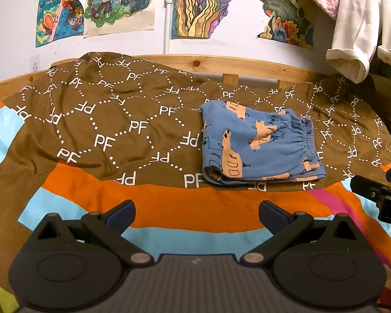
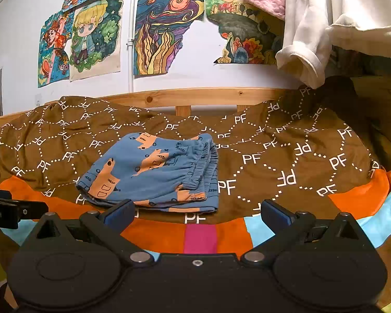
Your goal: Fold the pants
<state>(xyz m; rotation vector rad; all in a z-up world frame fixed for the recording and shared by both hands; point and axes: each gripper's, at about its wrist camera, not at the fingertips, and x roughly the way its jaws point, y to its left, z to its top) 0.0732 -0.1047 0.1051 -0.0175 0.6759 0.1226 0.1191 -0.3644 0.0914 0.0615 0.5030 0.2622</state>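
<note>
Pants: blue printed pants are laid in a compact folded stack on the brown bedspread, elastic waistband on top.
Left claw: held wide, empty, clear of the stack.
Right claw: held wide, empty, just short of the stack; folding is judged complete.

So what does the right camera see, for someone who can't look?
Folded blue pants lie on a brown blanket on a bed. The right tongs hang open just in front, touching nothing. Colourful drawings cover the wall behind.
</note>
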